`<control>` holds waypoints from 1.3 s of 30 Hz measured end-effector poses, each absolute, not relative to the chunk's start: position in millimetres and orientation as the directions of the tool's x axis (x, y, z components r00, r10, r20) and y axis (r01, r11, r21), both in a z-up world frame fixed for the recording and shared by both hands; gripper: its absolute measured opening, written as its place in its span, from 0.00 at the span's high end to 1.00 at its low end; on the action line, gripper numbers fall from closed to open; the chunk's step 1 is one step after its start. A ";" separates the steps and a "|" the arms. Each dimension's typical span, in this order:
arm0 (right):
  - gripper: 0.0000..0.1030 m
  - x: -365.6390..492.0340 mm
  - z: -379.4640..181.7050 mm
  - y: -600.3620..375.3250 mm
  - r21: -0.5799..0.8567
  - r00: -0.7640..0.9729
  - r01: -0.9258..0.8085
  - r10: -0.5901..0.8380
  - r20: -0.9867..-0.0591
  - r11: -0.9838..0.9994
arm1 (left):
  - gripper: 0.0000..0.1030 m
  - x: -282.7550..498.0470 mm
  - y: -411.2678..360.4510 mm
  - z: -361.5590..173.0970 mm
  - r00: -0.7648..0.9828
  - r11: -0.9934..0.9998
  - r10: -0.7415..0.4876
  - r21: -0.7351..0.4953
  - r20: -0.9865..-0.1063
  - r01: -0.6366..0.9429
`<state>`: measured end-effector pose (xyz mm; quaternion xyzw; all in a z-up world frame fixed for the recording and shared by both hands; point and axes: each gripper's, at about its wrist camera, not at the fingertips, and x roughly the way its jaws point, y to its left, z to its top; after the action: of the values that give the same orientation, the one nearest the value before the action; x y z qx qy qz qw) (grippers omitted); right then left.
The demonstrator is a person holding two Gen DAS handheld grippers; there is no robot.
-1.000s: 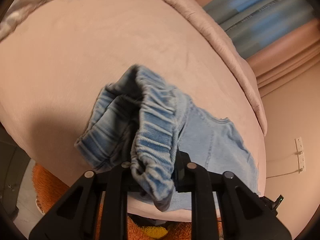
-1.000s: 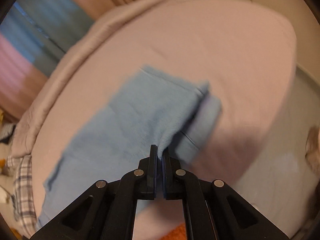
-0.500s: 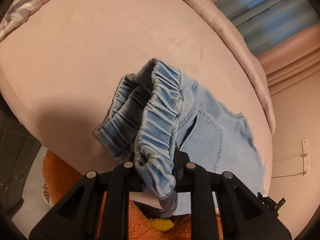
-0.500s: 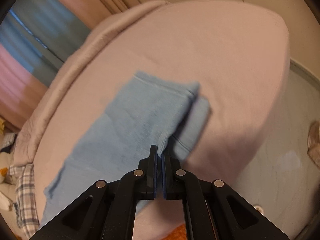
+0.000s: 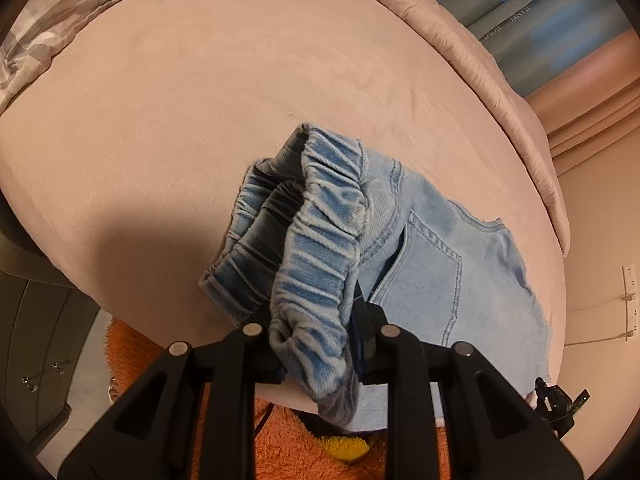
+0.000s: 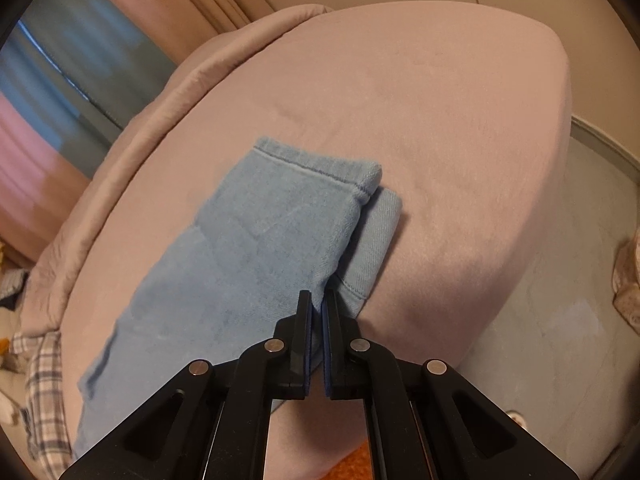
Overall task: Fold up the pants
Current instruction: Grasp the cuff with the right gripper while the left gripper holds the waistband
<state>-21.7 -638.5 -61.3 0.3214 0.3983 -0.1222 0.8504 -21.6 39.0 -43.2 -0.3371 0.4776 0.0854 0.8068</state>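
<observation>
denim pants (image 5: 432,256) lie limp on the pink bed (image 5: 200,120), left claw (image 5: 316,320) pinching the thick gathered waistband, right claw (image 6: 316,312) the hem, probably the firmest holds.

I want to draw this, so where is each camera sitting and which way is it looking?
Left wrist: sits on the left gripper, looks along its black fingers across the pink bed at the waistband it clamps.
Right wrist: sits on the right gripper, looks along its fingers at the leg hem, its jaws shut on denim.
Both show the same pants, bed, curtain and plaid cloth.
</observation>
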 end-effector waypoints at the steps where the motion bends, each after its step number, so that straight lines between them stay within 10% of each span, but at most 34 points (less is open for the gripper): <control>1: 0.98 -20.9 -60.4 -639.8 0.445 0.654 0.471 0.037 -0.756 0.761 | 0.75 -21.9 38.0 -42.8 0.532 0.761 -0.177 -0.458 -0.828 -0.459; 39: 0.99 -21.3 -61.7 -647.5 0.368 0.646 0.488 -0.043 -0.762 0.792 | 0.74 -16.8 21.3 -51.9 0.521 0.806 -0.067 -0.354 -0.851 -0.474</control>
<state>-21.3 -647.5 -61.7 0.2837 0.3917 -0.1540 0.8616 -16.8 21.3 -51.9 -0.2859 0.4733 0.1237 0.8240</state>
